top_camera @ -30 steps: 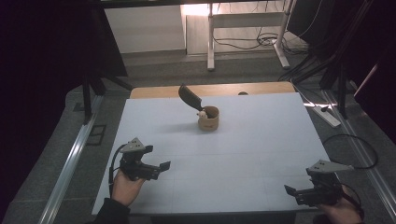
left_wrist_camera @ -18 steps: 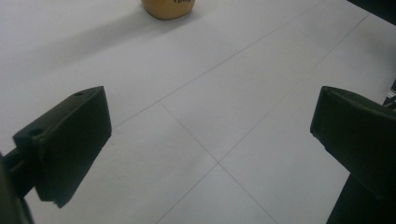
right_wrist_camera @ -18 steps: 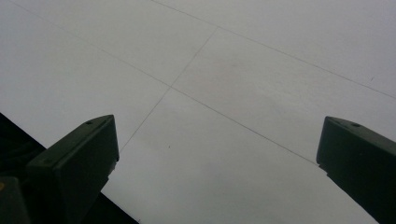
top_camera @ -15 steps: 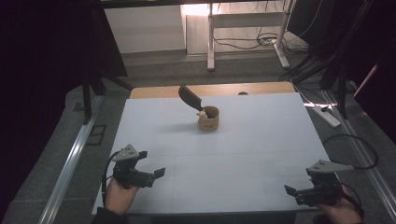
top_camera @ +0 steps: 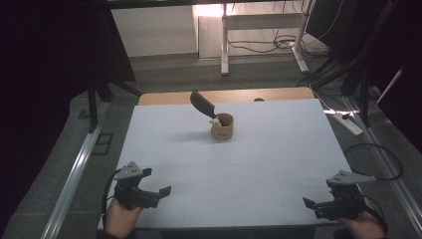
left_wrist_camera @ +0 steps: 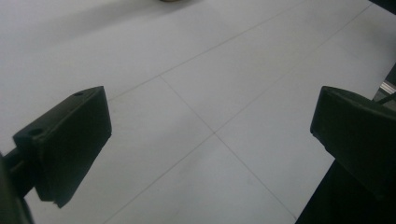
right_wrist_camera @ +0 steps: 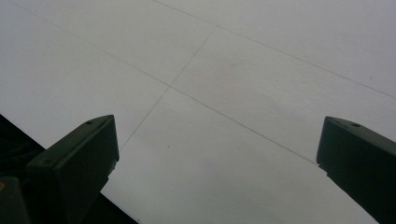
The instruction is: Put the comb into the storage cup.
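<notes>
Your left gripper (top_camera: 158, 193) sits at the near left corner of the white table (top_camera: 278, 149), held in your left hand (top_camera: 121, 214) low over the surface, its grey three-cornered plate (top_camera: 128, 171) on top and its cable looping down past the table's edge; its jaws stand wide apart with nothing between them, and in the left gripper view (left_wrist_camera: 210, 135) you see bare white tabletop crossed by thin seam lines between the two black jaws; your right gripper (top_camera: 312, 205) sits at the near right corner, held in your right hand (top_camera: 363, 224), with its own grey plate (top_camera: 348, 177) above and a black cable curving off to the right over the table's rim; its jaws too are spread wide and hold nothing, and the right gripper view (right_wrist_camera: 217, 140) looks down on the same plain white surface with faint seams, the dark table edge cutting across the lower left; the small tan cup (top_camera: 222, 126) stands upright near the middle of the far half of the table, well apart from both grippers; a black-handled tool (top_camera: 202, 104) leans out of the cup toward the far left, its broad dark end raised above the rim, and something pale shows just at the cup's lip, too small to tell what it is; beyond the white top a strip of wooden board (top_camera: 239, 94) runs along the far edge.
</notes>
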`<state>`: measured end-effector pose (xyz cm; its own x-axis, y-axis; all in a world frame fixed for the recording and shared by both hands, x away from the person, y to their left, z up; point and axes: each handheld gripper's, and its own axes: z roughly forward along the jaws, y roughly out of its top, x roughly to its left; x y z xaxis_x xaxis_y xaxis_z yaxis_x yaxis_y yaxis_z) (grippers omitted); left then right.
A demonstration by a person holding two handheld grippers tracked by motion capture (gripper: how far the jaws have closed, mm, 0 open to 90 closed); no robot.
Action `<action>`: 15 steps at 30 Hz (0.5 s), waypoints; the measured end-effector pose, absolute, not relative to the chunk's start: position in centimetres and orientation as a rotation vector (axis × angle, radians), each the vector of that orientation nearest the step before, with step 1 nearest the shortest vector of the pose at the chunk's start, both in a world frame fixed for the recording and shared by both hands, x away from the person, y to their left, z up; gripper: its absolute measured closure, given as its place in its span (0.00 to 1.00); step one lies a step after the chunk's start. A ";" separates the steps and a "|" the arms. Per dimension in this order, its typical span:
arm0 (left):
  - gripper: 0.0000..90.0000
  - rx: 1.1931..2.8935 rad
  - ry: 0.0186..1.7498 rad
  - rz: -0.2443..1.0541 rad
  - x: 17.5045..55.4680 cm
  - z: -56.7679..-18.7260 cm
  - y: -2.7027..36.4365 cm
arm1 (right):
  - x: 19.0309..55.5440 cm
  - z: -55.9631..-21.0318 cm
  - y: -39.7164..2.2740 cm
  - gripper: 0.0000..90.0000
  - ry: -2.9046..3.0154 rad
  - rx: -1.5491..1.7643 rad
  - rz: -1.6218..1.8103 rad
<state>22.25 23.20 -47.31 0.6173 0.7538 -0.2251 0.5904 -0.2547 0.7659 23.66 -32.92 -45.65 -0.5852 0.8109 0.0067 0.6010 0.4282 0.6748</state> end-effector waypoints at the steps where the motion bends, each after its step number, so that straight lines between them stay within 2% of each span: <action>1: 0.00 1.960 1.065 0.234 22.1 -47.3 23.2 | 23.7 -45.7 -32.9 0.00 2.367 1.215 0.923; 15: 0.00 2.011 1.102 0.256 20.7 -47.8 23.3 | 23.7 -45.7 -32.9 0.00 2.366 1.216 0.915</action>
<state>20.72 23.35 -47.76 0.5980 0.7781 -0.1923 0.6136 -0.2901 0.7344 23.65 -32.87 -45.66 -0.5829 0.8126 0.0021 0.6024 0.4304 0.6722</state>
